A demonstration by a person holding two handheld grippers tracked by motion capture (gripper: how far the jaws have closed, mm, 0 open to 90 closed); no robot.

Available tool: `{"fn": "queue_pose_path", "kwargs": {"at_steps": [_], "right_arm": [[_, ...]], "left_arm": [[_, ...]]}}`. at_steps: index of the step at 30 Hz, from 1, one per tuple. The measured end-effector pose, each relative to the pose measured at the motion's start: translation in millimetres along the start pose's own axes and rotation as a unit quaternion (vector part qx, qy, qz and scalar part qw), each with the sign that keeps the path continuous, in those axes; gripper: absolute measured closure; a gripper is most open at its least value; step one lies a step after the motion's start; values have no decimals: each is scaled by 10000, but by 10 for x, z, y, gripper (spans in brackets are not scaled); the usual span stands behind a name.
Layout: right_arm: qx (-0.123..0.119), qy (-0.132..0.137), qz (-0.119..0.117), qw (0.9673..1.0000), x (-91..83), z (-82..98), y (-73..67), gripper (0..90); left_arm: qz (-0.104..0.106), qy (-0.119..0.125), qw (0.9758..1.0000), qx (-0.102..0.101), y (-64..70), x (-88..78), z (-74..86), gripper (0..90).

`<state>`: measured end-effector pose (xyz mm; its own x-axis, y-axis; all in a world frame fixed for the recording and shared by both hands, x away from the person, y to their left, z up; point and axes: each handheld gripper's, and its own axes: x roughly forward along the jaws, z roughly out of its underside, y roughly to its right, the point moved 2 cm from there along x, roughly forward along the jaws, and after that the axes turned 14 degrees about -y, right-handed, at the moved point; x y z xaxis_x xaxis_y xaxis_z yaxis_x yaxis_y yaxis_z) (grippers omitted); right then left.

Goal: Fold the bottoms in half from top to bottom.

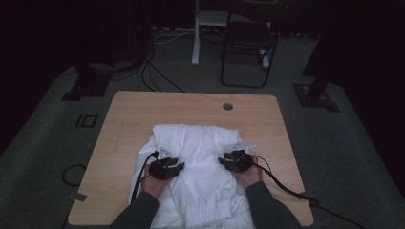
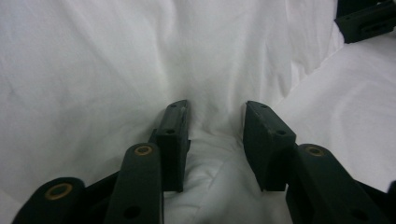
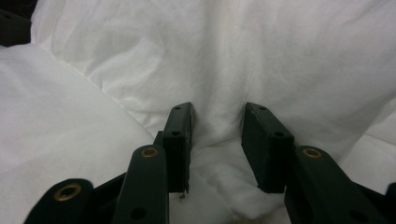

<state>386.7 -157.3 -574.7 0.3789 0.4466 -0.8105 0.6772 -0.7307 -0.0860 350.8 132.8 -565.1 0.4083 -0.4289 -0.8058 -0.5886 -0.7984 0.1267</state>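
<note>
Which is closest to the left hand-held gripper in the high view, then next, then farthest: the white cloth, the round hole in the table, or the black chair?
1. White cloth: right under the left hand-held gripper, in the middle of the table.
2. Round hole: near the table's far edge, toward the right.
3. Black chair: on the floor beyond the table.
</note>
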Motion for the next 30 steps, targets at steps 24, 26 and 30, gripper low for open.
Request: {"fn": "queue_pose_path", "kwargs": {"at_steps": [24, 26, 30], "right_arm": [[38, -57, -129, 9999, -16, -27, 49, 617], [-48, 0, -18, 10000, -89, -80, 69, 587], [224, 487, 376, 9979, -339, -290, 269, 495]], "left_arm": [[-995, -608, 9883, -980, -1276, 234, -735, 321], [-999, -617, 9885, -953, -1277, 235, -737, 324], [-994, -685, 9881, -952, -1278, 238, -758, 327]]}}
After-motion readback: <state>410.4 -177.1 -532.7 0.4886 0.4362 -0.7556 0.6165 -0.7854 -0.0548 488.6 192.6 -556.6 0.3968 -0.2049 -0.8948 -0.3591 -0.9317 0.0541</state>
